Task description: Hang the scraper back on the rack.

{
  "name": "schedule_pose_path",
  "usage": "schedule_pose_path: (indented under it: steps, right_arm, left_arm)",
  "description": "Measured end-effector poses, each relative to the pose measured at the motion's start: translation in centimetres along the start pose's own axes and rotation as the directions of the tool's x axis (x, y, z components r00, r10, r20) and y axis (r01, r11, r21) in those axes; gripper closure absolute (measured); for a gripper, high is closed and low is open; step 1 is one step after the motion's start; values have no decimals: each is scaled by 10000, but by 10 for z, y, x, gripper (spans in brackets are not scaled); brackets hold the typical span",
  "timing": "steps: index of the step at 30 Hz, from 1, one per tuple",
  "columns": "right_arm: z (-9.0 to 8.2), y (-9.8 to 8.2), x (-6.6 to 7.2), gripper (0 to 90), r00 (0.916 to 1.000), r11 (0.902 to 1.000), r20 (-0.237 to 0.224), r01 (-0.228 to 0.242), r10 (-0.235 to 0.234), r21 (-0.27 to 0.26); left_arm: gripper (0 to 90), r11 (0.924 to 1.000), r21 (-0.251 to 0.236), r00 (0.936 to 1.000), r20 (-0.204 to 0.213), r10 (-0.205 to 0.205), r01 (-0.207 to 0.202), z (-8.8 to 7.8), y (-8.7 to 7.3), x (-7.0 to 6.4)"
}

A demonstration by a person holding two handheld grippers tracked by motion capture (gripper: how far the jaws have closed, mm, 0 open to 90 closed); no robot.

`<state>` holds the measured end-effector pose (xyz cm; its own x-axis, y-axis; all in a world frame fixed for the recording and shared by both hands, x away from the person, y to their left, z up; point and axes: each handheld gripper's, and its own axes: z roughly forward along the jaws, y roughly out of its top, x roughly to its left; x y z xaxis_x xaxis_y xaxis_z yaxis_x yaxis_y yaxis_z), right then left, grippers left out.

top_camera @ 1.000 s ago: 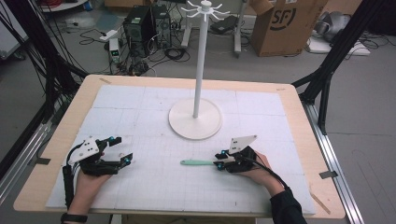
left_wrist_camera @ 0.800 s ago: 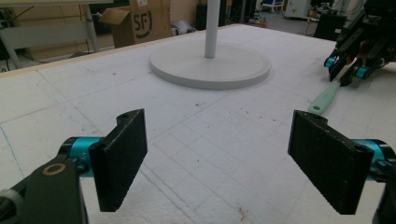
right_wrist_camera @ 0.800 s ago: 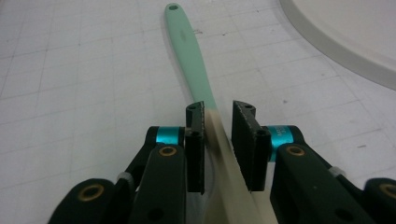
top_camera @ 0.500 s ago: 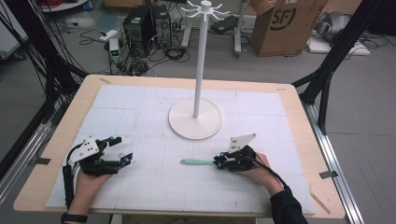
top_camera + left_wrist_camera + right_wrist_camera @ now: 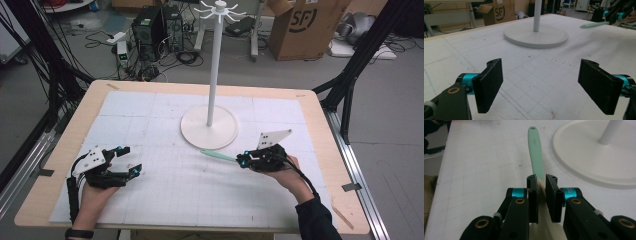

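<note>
Bench: wooden-edged bench (image 5: 320,125) with a white gridded mat over its top.
Stand: tall white pole stand on a round white disc base (image 5: 209,127), set on the mat a little toward the far edge, about midway between the side edges; hooked arms ring its top.
Spatula: slim utensil with a mint-green handle and a cream blade (image 5: 535,152); handle end has a small hole and points toward the disc base, tip close to the base's near rim, held clear of the mat.
Right tongs (image 5: 541,195): clenched on the spatula where the handle meets the blade, near the right half of the near edge; hand behind.
Left tongs (image 5: 540,85): released, jaws spread wide with bare mat between, near the near-left corner.
Beyond far edge: cardboard box (image 5: 300,25), cables.
</note>
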<state>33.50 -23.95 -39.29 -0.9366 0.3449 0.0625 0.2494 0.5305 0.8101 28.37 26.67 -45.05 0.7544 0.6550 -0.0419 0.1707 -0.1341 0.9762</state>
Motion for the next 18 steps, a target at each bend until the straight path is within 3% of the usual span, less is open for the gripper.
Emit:
schedule_pose_path:
  steps: [9,11,18]
  right_arm:
    - [-69,50,-15,819,9952,9939,857,-379,468,-1038]
    - [-91,68,-18,818,9940,9905,1039,-209,353,-1362]
    - [-126,100,-21,819,9907,9836,1353,104,143,-1801]
  left_arm:
    - [211,10000,22,10000,-9,81,-81,0,0,-1]
    - [215,10000,22,10000,2,80,-80,1,0,-1]
    - [220,9999,38,9999,48,111,-111,1,0,-1]
